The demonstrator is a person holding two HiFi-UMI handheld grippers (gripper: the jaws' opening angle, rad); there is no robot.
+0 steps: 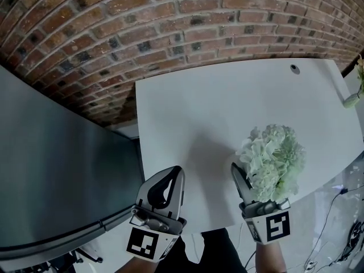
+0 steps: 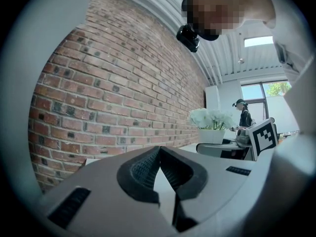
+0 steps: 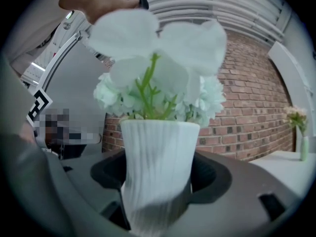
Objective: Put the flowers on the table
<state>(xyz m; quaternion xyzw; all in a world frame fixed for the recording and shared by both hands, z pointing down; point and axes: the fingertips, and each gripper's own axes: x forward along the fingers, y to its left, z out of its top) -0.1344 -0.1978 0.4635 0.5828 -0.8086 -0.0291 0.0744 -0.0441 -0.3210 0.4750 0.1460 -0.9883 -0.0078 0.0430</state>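
A bunch of white flowers [image 1: 272, 159] stands in a white ribbed vase [image 3: 157, 169]. My right gripper [image 1: 259, 197] is shut on the vase, over the white table [image 1: 210, 112] near its front edge. In the right gripper view the vase fills the gap between the jaws and the blooms [image 3: 158, 63] rise above it. From the head view the blooms hide the vase, so I cannot tell whether it touches the table. My left gripper [image 1: 175, 178] is shut on nothing at the table's front left. Its jaws [image 2: 159, 152] meet, and the flowers [image 2: 212, 118] show to its right.
A brick wall [image 1: 170, 21] runs behind the table. A dark panel [image 1: 57, 164] lies to the left. A small green vase with pale flowers [image 1: 356, 90] stands at the far right [image 3: 301, 135]. A cable hole [image 1: 294, 69] sits near the table's back edge. A person [image 2: 243, 113] stands far off.
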